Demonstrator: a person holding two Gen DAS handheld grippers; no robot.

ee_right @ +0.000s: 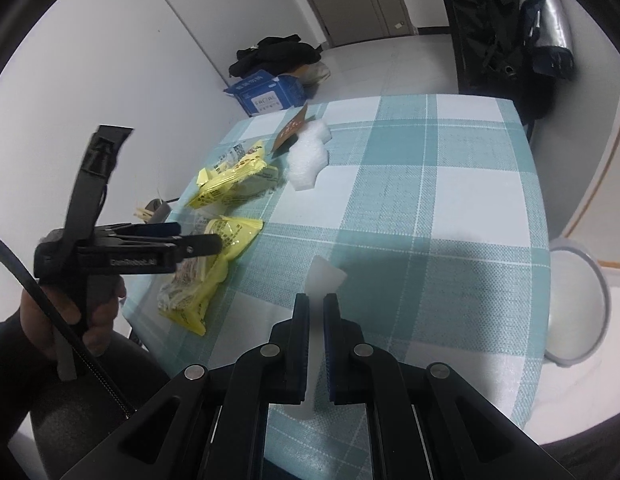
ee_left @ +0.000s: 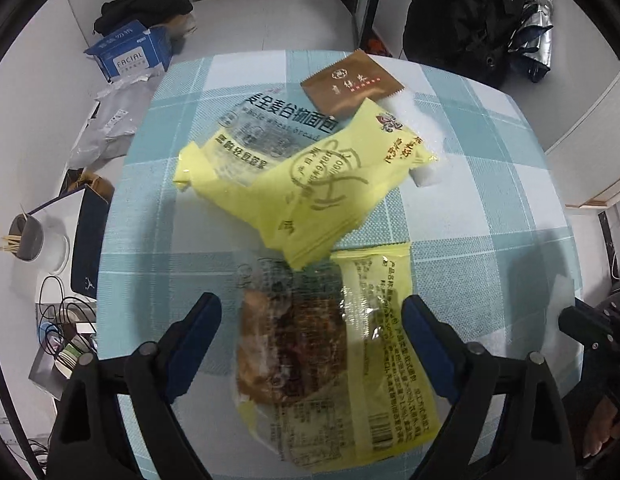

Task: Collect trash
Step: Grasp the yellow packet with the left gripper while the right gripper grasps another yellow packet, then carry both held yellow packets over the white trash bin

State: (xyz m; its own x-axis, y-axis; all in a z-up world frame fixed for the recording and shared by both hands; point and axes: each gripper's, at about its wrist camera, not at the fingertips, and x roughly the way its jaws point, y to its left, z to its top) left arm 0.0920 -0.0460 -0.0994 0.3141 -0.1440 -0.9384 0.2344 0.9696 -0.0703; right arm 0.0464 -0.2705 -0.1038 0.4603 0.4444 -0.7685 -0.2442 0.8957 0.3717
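Observation:
My left gripper point(ee_left: 312, 308) is open, its jaws on either side of a yellow bread wrapper point(ee_left: 330, 344) lying on the checked tablecloth point(ee_left: 490, 208). Beyond it lie a second yellow wrapper point(ee_left: 310, 184), a clear bread bag point(ee_left: 266, 128), a brown sachet point(ee_left: 350, 84) and white foam point(ee_left: 414, 120). My right gripper point(ee_right: 316, 300) is shut on a white foam piece point(ee_right: 324, 276) above the table's near edge. The left gripper point(ee_right: 190, 240) shows in the right wrist view over the near yellow wrapper point(ee_right: 214, 264).
A white bin point(ee_right: 578, 300) stands on the floor right of the table. A blue carton point(ee_left: 130, 50) and black clothes point(ee_left: 146, 4) lie on the floor beyond. Cables and a cup with sticks point(ee_left: 26, 236) sit left of the table.

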